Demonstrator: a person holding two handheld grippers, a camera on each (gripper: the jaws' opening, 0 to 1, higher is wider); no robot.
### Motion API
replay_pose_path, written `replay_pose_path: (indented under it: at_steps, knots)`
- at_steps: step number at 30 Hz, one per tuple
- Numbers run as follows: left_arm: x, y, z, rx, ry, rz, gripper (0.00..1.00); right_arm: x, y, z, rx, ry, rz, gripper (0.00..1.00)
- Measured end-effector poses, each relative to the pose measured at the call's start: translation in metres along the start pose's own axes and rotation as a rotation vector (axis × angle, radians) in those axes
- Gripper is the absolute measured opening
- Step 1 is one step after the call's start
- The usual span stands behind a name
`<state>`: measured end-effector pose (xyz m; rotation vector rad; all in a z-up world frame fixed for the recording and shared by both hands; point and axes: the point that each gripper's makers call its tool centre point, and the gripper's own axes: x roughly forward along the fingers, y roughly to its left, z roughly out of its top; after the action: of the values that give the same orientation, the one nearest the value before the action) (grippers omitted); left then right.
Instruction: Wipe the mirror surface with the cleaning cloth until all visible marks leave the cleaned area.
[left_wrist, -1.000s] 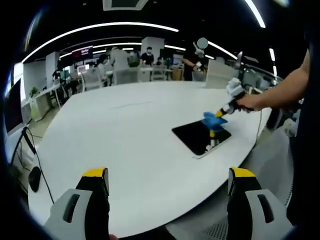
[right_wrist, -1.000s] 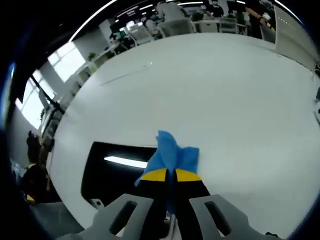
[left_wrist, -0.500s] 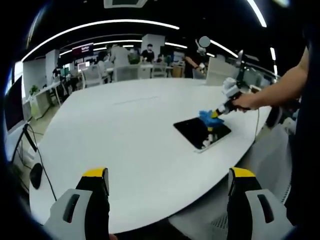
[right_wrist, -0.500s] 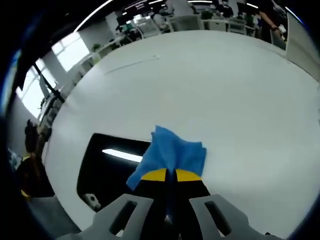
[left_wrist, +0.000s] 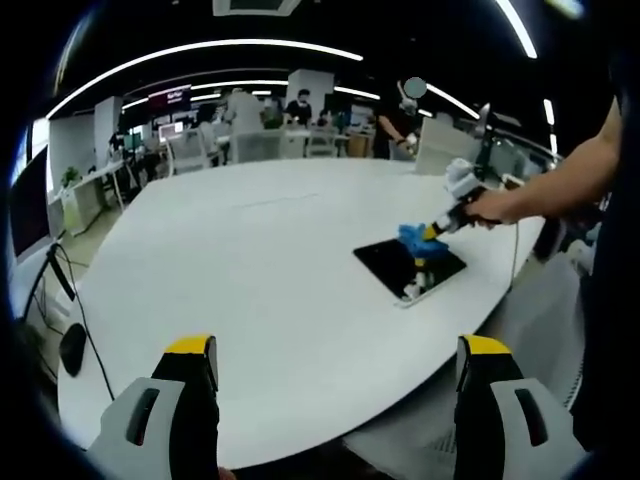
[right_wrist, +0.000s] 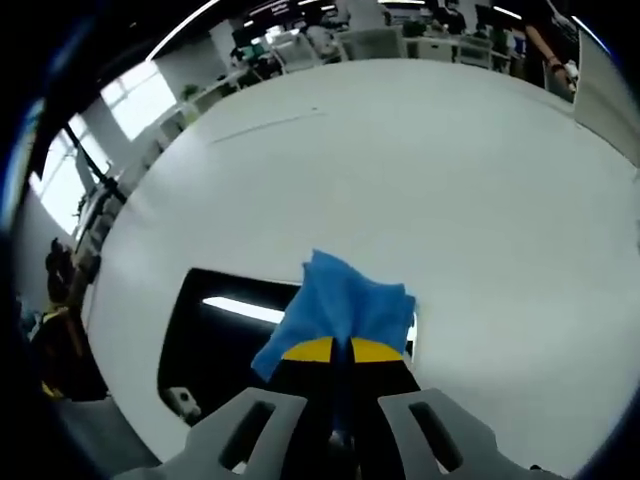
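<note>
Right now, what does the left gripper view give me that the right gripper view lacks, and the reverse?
Left gripper view: the open left gripper held back off the table's near edge, and the person's hand working the right gripper from the side.
Right gripper view: the right gripper's jaws shut on the blue cloth, and a ceiling light reflected in the mirror.
Both: cloth, mirror, white table.

Your mirror (right_wrist: 235, 340) lies flat near the white table's (right_wrist: 420, 180) edge, a dark rectangle reflecting a bright ceiling light strip. Your blue cleaning cloth (right_wrist: 335, 310), bunched and crumpled, rests on the mirror's far edge, pinched in your right claw (right_wrist: 340, 352).
</note>
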<state>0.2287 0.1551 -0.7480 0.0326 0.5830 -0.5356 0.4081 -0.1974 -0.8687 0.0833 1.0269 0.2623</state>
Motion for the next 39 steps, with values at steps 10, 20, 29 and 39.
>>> replay_pose_path:
  at_steps: [10,20,29,39]
  knots:
    - [0.003,0.0,0.006,-0.03,-0.038,-0.018,0.99,0.008,0.03,0.003,-0.041,-0.008,0.01,0.0]
    - [0.006,0.003,0.01,-0.015,-0.039,-0.02,0.99,0.017,0.053,0.007,-0.059,0.012,0.02,0.0]
    - [0.01,0.003,0.009,-0.013,-0.037,-0.023,0.99,0.022,0.064,0.011,0.004,0.031,0.039,0.0]
    - [0.009,0.006,0.007,-0.022,-0.037,-0.013,0.99,0.029,0.086,0.014,-0.033,0.039,0.064,0.0]
